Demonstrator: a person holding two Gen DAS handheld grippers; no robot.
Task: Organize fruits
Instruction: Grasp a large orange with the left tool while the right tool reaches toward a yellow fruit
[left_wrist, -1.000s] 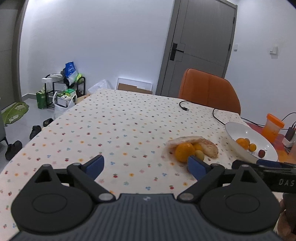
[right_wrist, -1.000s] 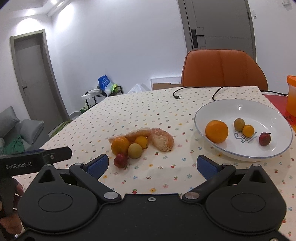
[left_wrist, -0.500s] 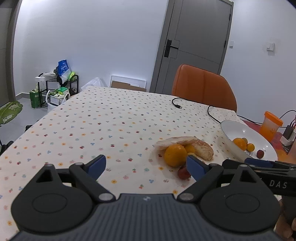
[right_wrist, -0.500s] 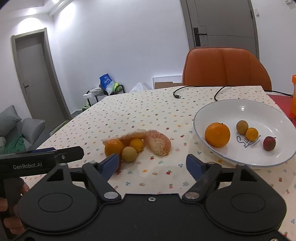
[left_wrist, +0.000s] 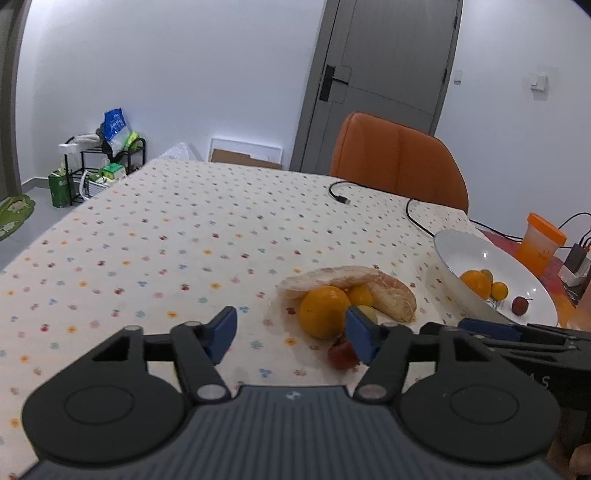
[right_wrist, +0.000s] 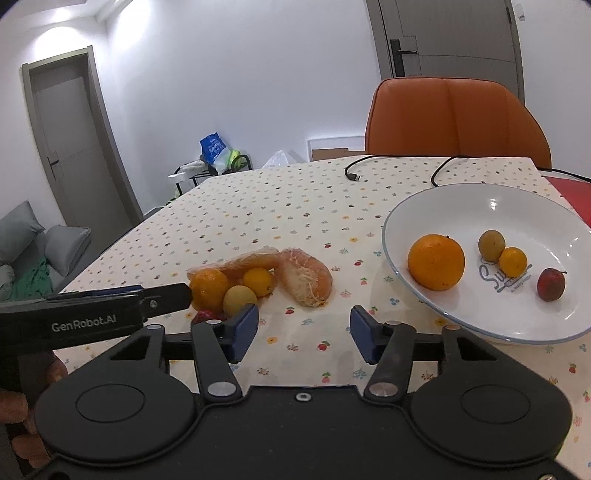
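Hovering low over a flower-print tablecloth (left_wrist: 155, 236), left gripper (left_wrist: 291, 334) with blue pads spread apart and nothing between them. Just past its right pad (left_wrist: 360, 338), toward 1 o'clock: a loose fruit pile, with a large orange (left_wrist: 323, 310) in front, a small red fruit (left_wrist: 341, 355) partly hidden behind that pad, a yellow-green fruit (right_wrist: 239, 300) and a small orange (right_wrist: 259, 281) tucked behind, all leaning against two crinkled net bags (left_wrist: 369, 290) that curve round the back of the pile. Farther off at 2 o'clock: a white bowl (left_wrist: 454, 254) already carrying a big orange (right_wrist: 436, 261), a greenish-brown fruit (right_wrist: 491, 243), a little orange (right_wrist: 513, 261) and a red fruit (right_wrist: 551, 284). Seen from the right wrist: right gripper (right_wrist: 304, 330) likewise spread wide and empty above bare cloth, pile at 11 o'clock, bowl at 1 o'clock. Crossing in from 9 o'clock, black side of the left tool, its tip in front of the large orange and screening part of the pile; touching or not, cannot tell. Behind the bowl: a black cable (right_wrist: 439, 173) trailing over the far table edge, an orange chair (right_wrist: 454, 118) at 12 o'clock, an orange-lidded cup (left_wrist: 541, 243) on a red mat. Beyond: grey door (left_wrist: 380, 81), cluttered black rack (left_wrist: 99, 162) by the wall.
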